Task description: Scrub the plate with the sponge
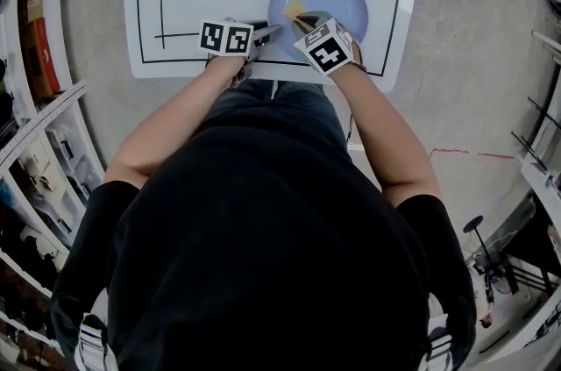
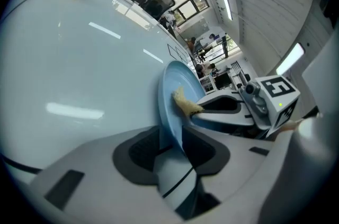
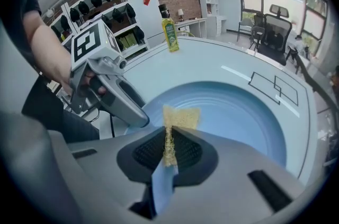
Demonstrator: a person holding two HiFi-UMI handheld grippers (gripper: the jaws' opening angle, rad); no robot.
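One plate [image 1: 337,1], one sponge [image 1: 294,8], one bottle [image 3: 169,35], one table [image 1: 175,1], and two hand-held grippers, left [image 1: 275,30] and right [image 1: 302,21].

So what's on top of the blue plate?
A yellow sponge, pinched in the right gripper, lies on the plate. The patch beneath it is hidden. The left gripper straddles the rim, jaws open.

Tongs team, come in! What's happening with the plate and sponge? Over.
Left tongs open, plate rim between them. Right tongs shut on sponge, its tip on plate. Bottle well away.
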